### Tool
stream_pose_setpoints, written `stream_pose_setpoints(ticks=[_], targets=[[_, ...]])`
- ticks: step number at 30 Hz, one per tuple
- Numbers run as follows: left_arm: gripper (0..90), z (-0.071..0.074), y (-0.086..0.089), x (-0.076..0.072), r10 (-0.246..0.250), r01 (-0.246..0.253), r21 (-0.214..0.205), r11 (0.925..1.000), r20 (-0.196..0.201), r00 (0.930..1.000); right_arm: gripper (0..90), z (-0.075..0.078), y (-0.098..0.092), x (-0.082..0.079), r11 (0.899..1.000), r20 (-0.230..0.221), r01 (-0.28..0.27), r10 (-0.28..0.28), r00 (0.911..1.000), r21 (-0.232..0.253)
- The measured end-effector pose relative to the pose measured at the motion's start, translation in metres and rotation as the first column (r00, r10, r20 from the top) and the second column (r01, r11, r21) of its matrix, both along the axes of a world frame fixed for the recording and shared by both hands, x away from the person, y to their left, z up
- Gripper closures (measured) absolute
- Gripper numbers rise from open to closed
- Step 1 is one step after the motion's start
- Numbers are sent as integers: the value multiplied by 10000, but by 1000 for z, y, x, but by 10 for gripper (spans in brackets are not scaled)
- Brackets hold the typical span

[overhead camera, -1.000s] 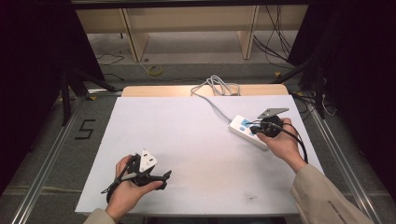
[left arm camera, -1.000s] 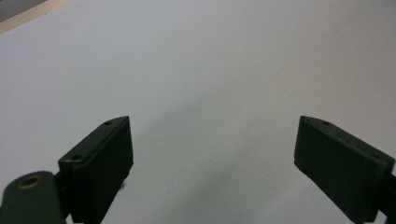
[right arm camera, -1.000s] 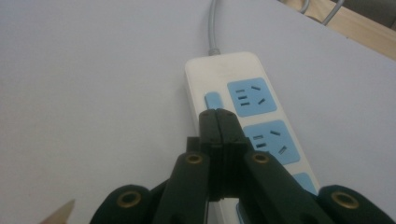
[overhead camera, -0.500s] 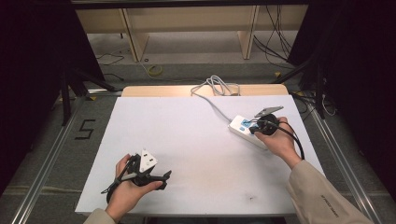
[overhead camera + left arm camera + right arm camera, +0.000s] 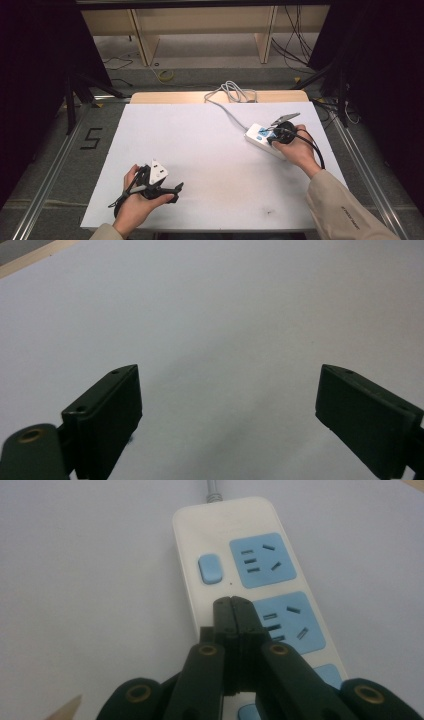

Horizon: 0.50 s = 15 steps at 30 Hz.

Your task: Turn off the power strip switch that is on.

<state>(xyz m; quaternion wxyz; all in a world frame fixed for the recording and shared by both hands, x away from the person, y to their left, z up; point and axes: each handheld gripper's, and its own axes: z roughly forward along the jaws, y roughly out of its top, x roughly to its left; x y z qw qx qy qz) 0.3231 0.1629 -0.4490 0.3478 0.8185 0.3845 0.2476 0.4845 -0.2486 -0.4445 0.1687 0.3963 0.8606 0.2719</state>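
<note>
Right tool [image 5: 278, 134] is hovering with jaws pressed together over the power strip [image 5: 262, 138] at the bench's [image 5: 200, 145] far right, arm reaching forward. Left tool [image 5: 162, 189] is resting near the front edge, jaws spread wide, gripping nothing.

Bench [image 5: 210, 150]: smooth matt white sheet, pale wood strip at far edge. Power strip [image 5: 235, 555]: glossy white plastic, matt blue socket faces and switch. Right gripper [image 5: 233, 605] and left gripper [image 5: 227, 410]: matt black plastic, brass-coloured rivets. Sleeve [image 5: 345, 210]: beige cloth.
</note>
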Motion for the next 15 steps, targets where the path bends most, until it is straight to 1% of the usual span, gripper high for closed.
stream_pose_setpoints(ticks=[3, 4, 8, 10, 12, 15], targets=[[106, 0, 0, 0, -40, 40, 3, 10000, -2, 10000, 900, -1, 1, 1, 10000, -103, -11, 9, 9999, -99], [106, 0, -1, 0, -15, 16, -46, 10000, 23, 10000, 900, -1, 1, 1, 10000, -103, -11, 9, 9999, -99], [107, 0, 0, 0, -41, 41, 21, 10000, 5, 10000, 900, -1, 2, 1, 9999, -76, -42, 41, 10000, -143], [107, 0, -1, 0, 4, -3, -47, 10000, 27, 10000, 900, -1, 3, 1, 9998, -88, -37, 35, 10000, -179], [107, 0, 0, 0, -32, 32, 22, 10000, 31, 10000, 900, 0, 3, 1, 9998, -118, -15, 13, 9999, -214], [108, 1, 0, -1, -12, 12, -22, 10000, 95, 10000, 900, 0, 3, 2, 9997, -135, -26, 23, 9999, -250]])
